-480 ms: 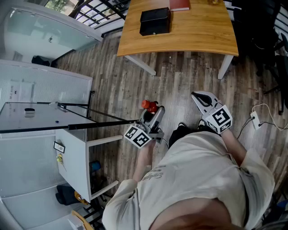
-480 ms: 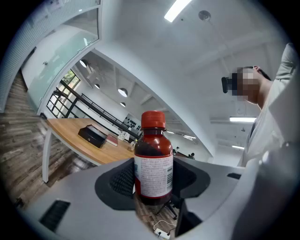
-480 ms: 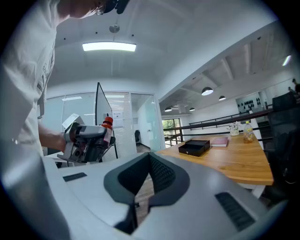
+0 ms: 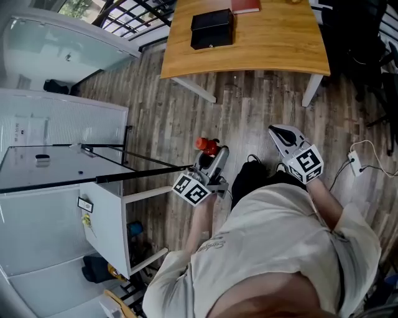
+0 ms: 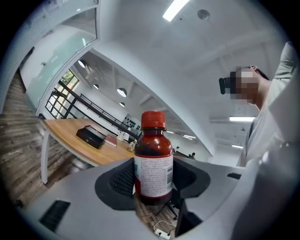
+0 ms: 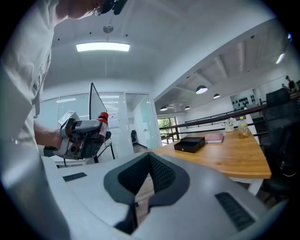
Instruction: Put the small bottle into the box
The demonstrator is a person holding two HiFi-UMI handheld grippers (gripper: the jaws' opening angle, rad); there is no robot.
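Observation:
My left gripper (image 4: 212, 153) is shut on a small dark-red bottle (image 4: 206, 146) with a red cap and a white label, holding it above the wooden floor. In the left gripper view the bottle (image 5: 153, 161) stands upright between the two dark pads, which press its sides. The black box (image 4: 212, 28) lies closed on the wooden table (image 4: 280, 43) far ahead, and it shows small as the box (image 5: 90, 136) and the box (image 6: 190, 144) in the gripper views. My right gripper (image 4: 278, 132) is held to the right, its jaws shut with nothing between them.
A red book (image 4: 247, 6) lies beside the box. A white cabinet (image 4: 106, 211) and a glass partition stand at the left. A power strip (image 4: 354, 164) with a cable lies on the floor at the right, near dark chairs (image 4: 373, 62).
The head view has shifted slightly. Both grippers keep much the same places, and the bottle stays in the left one.

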